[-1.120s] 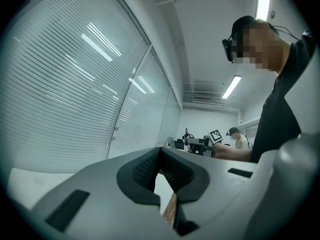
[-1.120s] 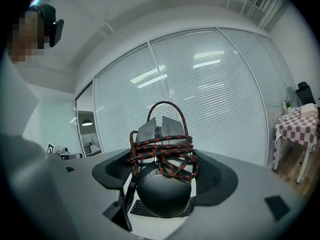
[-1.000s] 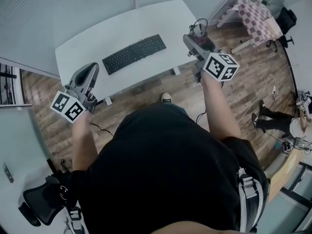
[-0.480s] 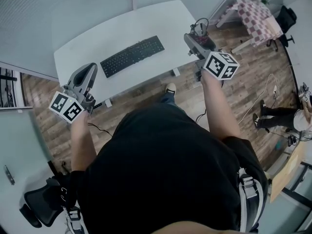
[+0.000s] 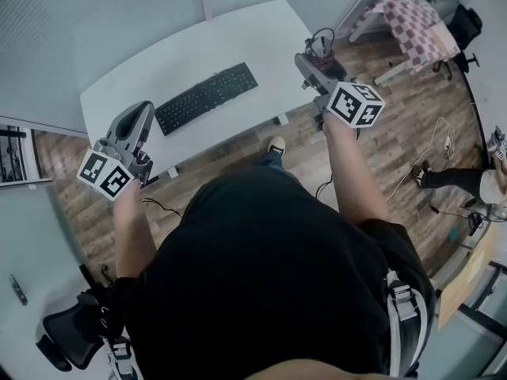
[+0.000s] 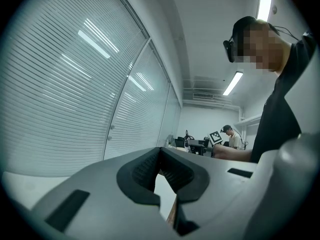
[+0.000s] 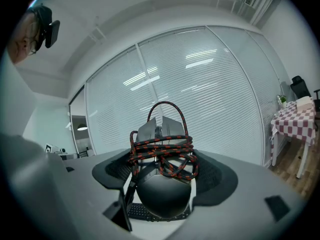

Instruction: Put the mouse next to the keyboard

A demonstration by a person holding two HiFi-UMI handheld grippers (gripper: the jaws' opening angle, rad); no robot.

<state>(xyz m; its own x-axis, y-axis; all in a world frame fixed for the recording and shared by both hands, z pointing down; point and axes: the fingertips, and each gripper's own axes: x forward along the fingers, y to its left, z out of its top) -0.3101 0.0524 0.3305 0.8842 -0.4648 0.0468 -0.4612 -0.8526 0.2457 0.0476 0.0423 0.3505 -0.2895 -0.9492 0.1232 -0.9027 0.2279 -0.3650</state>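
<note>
**Mouse held off the desk's edge, keyboard alone on the desk**

The right gripper (image 5: 313, 60) is clenched on the black mouse (image 7: 162, 194), one jaw pressing each side of it. A red-and-black braided cable (image 7: 162, 156) is wound in loops round the mouse's body, with one loop arching up above it. In the head view the mouse (image 5: 321, 50) hangs in the air just past the white desk's (image 5: 238, 34) corner, over the wooden floor (image 5: 396, 133), at about 3 o'clock from the keyboard (image 5: 206, 97) and well apart from it. The keyboard lies slantwise near the middle of the desk; in the right gripper view a strip of it (image 7: 137, 213) shows under the mouse.

The left gripper (image 5: 139, 117) is at about 8 o'clock from the keyboard, over the desk's near corner. Its jaws are drawn together at the tips, with nothing between them (image 6: 162, 176).
</note>
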